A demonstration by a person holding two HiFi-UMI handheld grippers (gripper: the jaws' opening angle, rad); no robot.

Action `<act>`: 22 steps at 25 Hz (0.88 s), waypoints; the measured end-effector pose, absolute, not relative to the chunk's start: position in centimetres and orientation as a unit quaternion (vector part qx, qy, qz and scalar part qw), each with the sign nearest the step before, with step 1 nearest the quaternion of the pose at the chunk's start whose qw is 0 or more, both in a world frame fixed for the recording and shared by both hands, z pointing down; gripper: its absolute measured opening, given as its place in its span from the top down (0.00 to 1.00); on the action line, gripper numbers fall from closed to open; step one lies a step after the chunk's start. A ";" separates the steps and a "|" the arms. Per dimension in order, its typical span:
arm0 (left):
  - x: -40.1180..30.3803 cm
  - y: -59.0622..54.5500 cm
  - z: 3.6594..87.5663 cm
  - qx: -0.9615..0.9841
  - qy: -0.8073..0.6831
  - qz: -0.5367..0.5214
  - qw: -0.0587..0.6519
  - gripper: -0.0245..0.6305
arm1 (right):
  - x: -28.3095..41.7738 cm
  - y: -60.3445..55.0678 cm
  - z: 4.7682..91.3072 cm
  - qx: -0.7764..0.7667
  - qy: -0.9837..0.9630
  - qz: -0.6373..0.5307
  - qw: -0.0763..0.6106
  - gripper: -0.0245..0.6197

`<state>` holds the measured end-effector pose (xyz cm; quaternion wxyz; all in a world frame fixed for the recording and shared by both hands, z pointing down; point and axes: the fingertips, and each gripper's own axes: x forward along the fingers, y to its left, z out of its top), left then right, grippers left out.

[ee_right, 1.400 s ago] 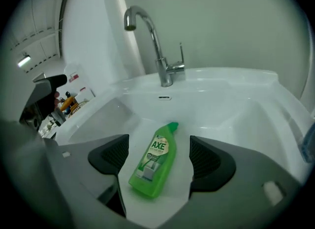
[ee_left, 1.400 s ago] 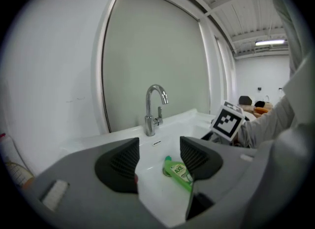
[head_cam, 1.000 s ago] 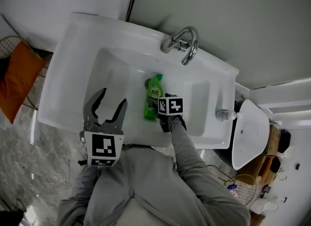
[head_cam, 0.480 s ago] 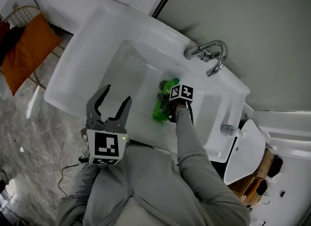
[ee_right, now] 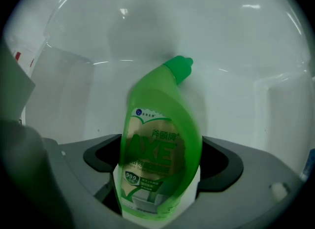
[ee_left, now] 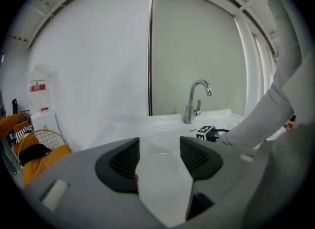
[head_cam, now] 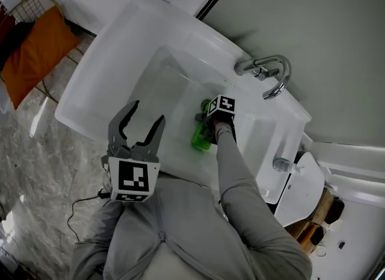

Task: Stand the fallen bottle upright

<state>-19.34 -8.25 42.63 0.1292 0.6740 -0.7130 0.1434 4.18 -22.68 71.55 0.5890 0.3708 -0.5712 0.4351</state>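
Observation:
A green AXE bottle (head_cam: 200, 138) lies on its side in the white sink basin (head_cam: 157, 86), cap toward the faucet. My right gripper (head_cam: 208, 126) points straight down over the bottle's lower half. In the right gripper view the bottle (ee_right: 160, 139) fills the space between the jaws. The right gripper (ee_right: 162, 160) is opening and its pads stand off the bottle's sides. My left gripper (head_cam: 147, 115) hovers open over the sink's near edge with nothing in it. In the left gripper view the left gripper (ee_left: 160, 156) faces the basin.
A chrome faucet (head_cam: 268, 71) stands at the back of the sink, also seen as the faucet (ee_left: 196, 101) from the left gripper. An orange cloth in a wire basket (head_cam: 31, 56) sits on the floor at left. A small clear bottle (head_cam: 281, 165) rests on the sink's right rim.
The right gripper has tipped downward and lowered around the bottle, its jaws spreading wider. The left gripper has drifted slightly and stays open. The head view has swung.

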 end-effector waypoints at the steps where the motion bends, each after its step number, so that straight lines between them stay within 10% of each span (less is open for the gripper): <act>1: -19.5 -8.3 42.7 0.674 -0.713 0.143 0.130 0.51 | 4.2 -22.7 71.6 0.371 -0.566 0.436 0.593 0.27; 22: -18.3 -9.2 42.6 0.700 -0.689 0.144 0.124 0.51 | 3.0 -22.2 70.1 0.346 -0.624 0.409 0.569 0.26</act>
